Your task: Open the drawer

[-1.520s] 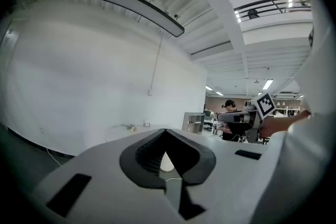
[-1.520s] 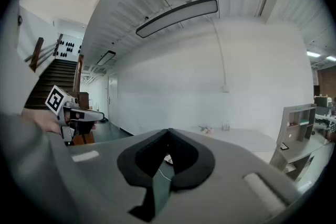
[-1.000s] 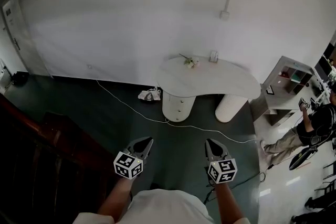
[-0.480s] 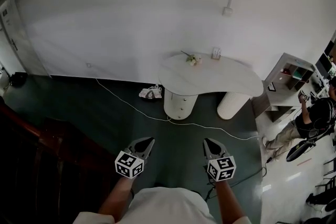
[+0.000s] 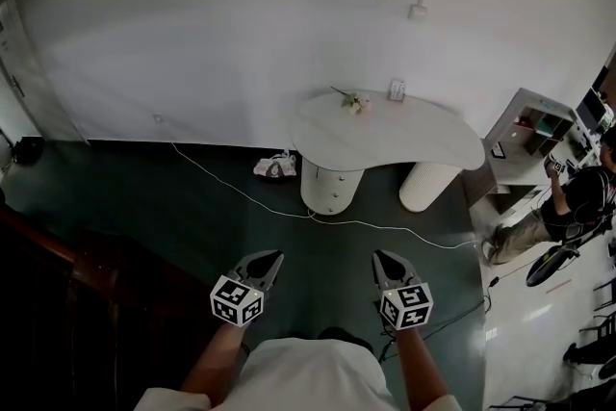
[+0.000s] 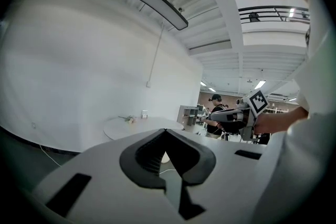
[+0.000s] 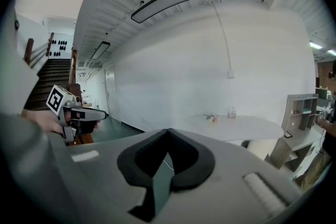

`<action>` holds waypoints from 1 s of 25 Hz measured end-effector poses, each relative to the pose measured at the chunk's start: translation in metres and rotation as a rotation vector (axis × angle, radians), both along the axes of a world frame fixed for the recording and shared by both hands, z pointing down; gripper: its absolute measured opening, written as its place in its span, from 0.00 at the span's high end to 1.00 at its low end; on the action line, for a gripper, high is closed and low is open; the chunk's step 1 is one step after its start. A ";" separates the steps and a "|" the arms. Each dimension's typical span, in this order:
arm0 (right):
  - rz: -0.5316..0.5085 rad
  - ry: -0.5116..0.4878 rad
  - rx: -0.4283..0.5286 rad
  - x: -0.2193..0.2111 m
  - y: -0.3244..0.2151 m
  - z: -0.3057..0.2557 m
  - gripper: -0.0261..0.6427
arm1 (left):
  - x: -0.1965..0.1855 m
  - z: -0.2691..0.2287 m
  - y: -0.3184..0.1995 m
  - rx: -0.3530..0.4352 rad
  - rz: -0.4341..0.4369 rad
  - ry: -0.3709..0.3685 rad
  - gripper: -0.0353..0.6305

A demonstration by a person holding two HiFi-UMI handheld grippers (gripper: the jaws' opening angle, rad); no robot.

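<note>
White table (image 5: 404, 138) sat frame centre; drawer pedestal (image 5: 332, 189) beneath it, well apart from me. Lower centre: left gripper (image 5: 272, 257), right gripper (image 5: 380, 257), both jaws closed, empty. I judged: approach, part jaws before drawer front.

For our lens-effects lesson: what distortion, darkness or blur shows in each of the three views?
Head view: the wall bulges in a curve, and the stairs sink into shadow. Left gripper view: black corners, the left claw soft. Right gripper view: the ceiling lamp bows.
</note>
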State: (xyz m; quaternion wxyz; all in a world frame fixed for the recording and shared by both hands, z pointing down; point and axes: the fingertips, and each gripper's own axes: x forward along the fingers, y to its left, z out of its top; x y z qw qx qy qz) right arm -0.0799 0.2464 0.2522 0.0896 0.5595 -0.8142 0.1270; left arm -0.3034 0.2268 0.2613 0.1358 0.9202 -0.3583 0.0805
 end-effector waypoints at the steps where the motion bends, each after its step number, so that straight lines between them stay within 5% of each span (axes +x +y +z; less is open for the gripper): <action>1: 0.001 0.002 -0.003 -0.001 -0.002 0.001 0.94 | -0.001 0.001 -0.003 -0.002 0.001 0.002 0.94; 14: -0.008 0.007 -0.029 0.006 -0.044 0.012 0.94 | 0.006 0.011 -0.041 -0.029 -0.006 -0.002 0.94; 25: -0.042 -0.003 -0.056 0.047 -0.127 0.029 0.94 | 0.051 0.019 -0.115 -0.044 -0.024 -0.020 0.94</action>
